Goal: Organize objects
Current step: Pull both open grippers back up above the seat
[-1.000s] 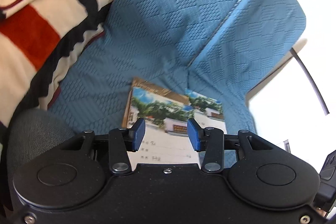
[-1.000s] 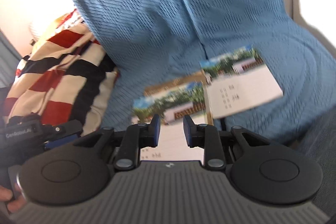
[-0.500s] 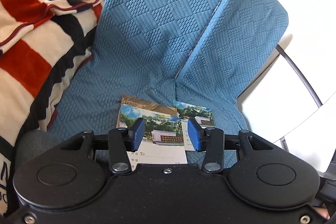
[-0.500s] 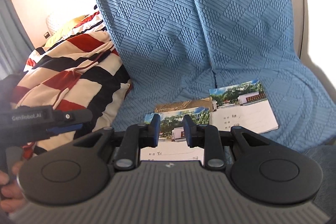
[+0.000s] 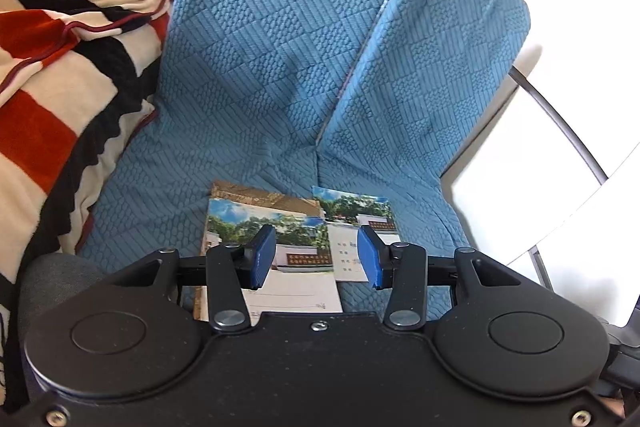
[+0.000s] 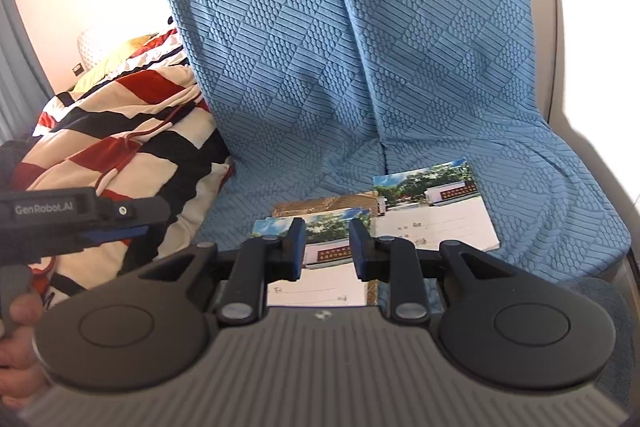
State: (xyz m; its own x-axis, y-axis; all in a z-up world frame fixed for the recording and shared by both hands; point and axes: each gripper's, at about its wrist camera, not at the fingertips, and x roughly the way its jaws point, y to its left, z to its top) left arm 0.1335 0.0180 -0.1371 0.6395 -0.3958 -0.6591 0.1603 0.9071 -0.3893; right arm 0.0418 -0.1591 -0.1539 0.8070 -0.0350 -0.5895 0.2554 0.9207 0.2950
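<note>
left view, left gripper (image 5: 316,255): held above the seat, jaws parted, nothing between the blue pads
left view, booklets: one booklet (image 5: 276,251) lies flat on a brown booklet (image 5: 256,193) whose edge shows behind it; a second photo booklet (image 5: 360,223) lies just beside on the right, its left edge overlapping the first
left view, cover (image 5: 280,67): blue textured cloth over the chair seat and back, all booklets rest on it
left view, blanket (image 5: 60,67): red, black and cream stripes, heaped left of the chair
right view, right gripper (image 6: 327,250): above the near booklet (image 6: 320,267), jaws a little apart, gripping nothing
right view, far booklet (image 6: 436,215): flat on the seat to the right, touching the stack
right view, left tool (image 6: 80,223): seen at the left edge, a hand (image 6: 16,347) on its handle; from this side i cannot tell its jaws
right view, chair (image 6: 560,47): beige back shows right of the cover
</note>
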